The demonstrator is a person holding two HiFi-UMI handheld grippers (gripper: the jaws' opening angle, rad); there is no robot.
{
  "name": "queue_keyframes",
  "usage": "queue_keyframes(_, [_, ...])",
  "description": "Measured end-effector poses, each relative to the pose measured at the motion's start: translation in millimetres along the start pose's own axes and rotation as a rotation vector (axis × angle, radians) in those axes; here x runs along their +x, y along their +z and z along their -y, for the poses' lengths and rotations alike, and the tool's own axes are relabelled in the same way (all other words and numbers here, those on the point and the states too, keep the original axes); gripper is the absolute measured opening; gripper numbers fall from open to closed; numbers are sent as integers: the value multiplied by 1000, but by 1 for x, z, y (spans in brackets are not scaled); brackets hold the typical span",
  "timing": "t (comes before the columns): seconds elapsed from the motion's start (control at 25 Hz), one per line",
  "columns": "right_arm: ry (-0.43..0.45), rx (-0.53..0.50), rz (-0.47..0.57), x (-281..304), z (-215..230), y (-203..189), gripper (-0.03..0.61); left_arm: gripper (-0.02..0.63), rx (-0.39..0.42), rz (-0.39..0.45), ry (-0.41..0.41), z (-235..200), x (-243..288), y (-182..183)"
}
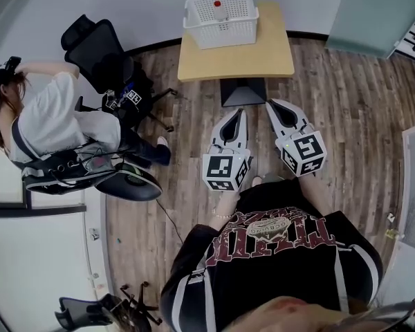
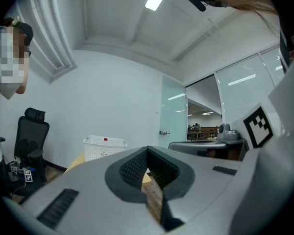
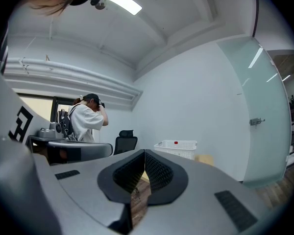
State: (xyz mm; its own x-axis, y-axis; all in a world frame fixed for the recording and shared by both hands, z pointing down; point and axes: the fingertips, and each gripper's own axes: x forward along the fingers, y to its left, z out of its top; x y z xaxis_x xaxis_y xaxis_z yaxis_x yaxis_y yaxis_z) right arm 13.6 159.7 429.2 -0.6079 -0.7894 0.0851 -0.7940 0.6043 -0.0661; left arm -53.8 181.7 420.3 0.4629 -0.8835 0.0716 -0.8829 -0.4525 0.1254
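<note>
Left gripper (image 1: 240, 112): we hold it low over the floor (image 1: 346, 109), jaws shut tight with nothing in them.
Right gripper (image 1: 270, 104): its jaws are pressed together too, holding nothing.
Table (image 1: 270, 50): one, light wood, just ahead of both grippers.
Basket (image 1: 221, 34): one, white, full of little holes, sitting at the table's far edge.
Bottle (image 1: 218, 9): one, with a red cap, inside the basket.

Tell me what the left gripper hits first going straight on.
The left gripper would probably meet the wooden table first; the white basket on it sits left of that line. Depth is unclear.
</note>
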Motion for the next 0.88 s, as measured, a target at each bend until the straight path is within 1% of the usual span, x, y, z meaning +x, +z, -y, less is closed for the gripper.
queue_keyframes(0.4, [18, 4, -5, 20, 3, 0, 17, 46, -3, -6, 20, -17, 10, 1])
queue_keyframes(0.88, [79, 3, -20, 73, 27, 9, 17, 46, -8, -19, 45, -42, 61, 9])
